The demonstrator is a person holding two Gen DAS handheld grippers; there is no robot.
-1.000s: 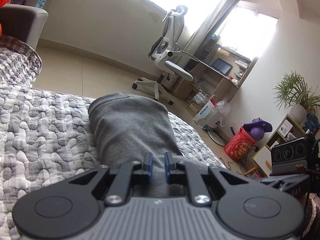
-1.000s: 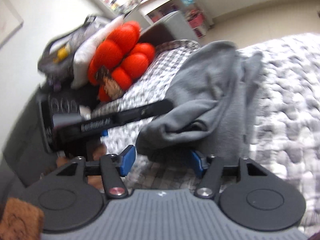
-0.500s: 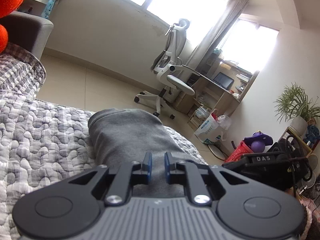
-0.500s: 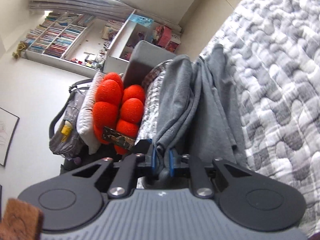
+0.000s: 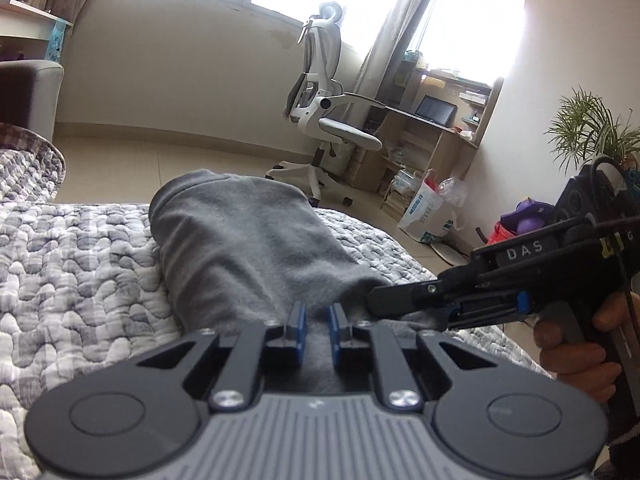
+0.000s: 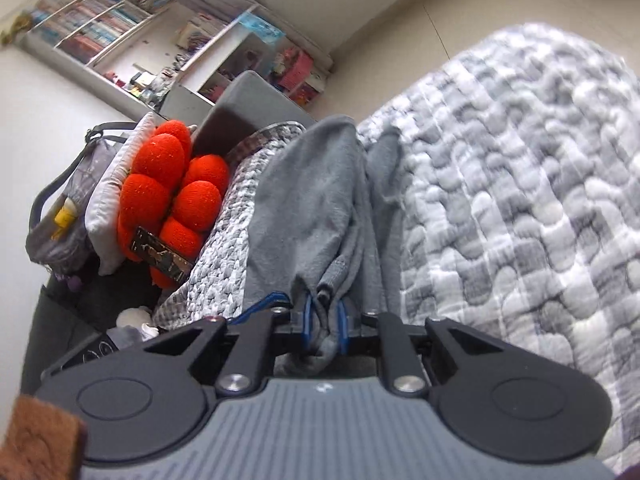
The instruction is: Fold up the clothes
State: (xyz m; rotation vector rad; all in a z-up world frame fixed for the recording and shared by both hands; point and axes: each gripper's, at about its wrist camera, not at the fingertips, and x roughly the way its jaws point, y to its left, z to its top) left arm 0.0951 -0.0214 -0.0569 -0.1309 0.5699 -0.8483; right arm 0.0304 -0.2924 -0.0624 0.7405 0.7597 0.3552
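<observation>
A grey garment lies lengthwise on the quilted bed cover, stretching away from me. My left gripper is shut on its near edge, grey cloth filling the narrow gap between the blue pads. My right gripper, held by a person's hand, reaches in from the right and meets the same near edge just beside the left one. In the right wrist view my right gripper is shut on a bunched hem of the garment, which runs up and away over the quilt.
Beyond the bed's far edge are bare floor, a white office chair, a desk, a white bag and a plant. A red knotted cushion, a grey bag and a grey padded headboard sit at the bed's head.
My right gripper went from wide open near the garment to shut on its hem. It has moved left in the left wrist view, up to the cloth edge. The left grip is unchanged.
</observation>
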